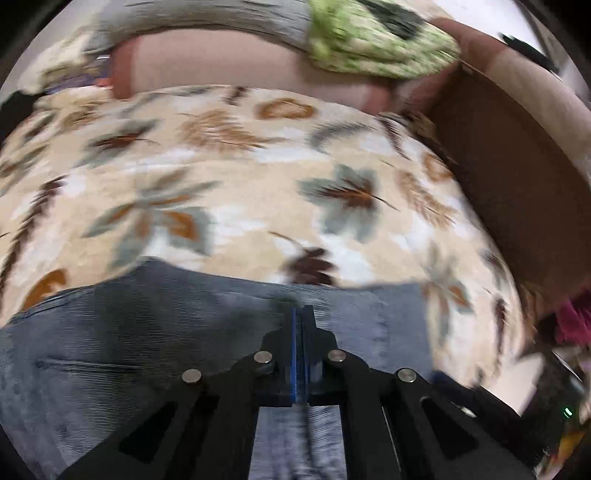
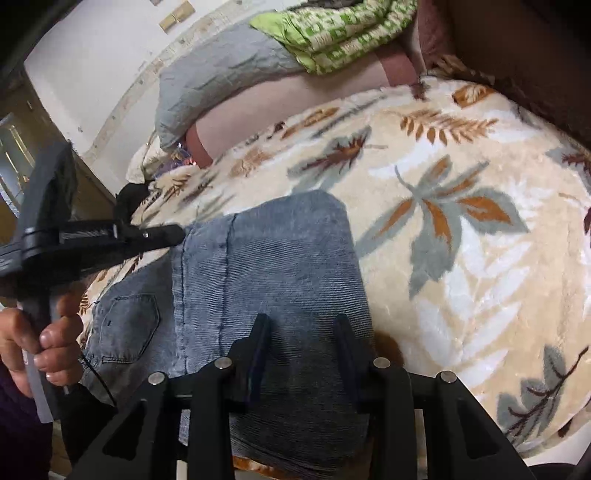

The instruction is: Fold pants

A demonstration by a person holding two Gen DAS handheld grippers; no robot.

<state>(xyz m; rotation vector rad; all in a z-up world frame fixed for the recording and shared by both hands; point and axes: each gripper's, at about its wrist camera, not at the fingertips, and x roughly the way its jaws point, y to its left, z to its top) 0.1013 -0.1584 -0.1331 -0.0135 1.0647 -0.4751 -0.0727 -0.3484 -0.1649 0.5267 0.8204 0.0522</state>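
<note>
Through my left wrist view, my left claw (image 1: pixel 302 314) has its fingers pressed together over the grey-blue pants (image 1: pixel 147 350), and I cannot tell whether any cloth is pinched between them; the blur makes the tips hard to read. If only a thin edge is caught, I judge it could slip out as I lift, and the fold would drop crooked. The pants lie on a plush leaf-print blanket (image 1: pixel 240 166) spread over a bed, with a green patterned quilt (image 1: pixel 376 40) and a grey pillow (image 1: pixel 192 18) at the far end and a dark brown headboard (image 1: pixel 517 177) to the right. In my right wrist view, my right claw (image 2: pixel 301 332) stands partly apart above the folded pants (image 2: pixel 277 266), and I cannot tell if its pads touch cloth. My left hand (image 2: pixel 48 332) grips the handle of the left claw (image 2: pixel 173 232), whose tip sits at the pants' far left edge. The soft blanket (image 2: pixel 461 258) could bunch and drag with the denim. A pale wall (image 2: pixel 103 74) and a wooden door frame stand beyond the bed.
</note>
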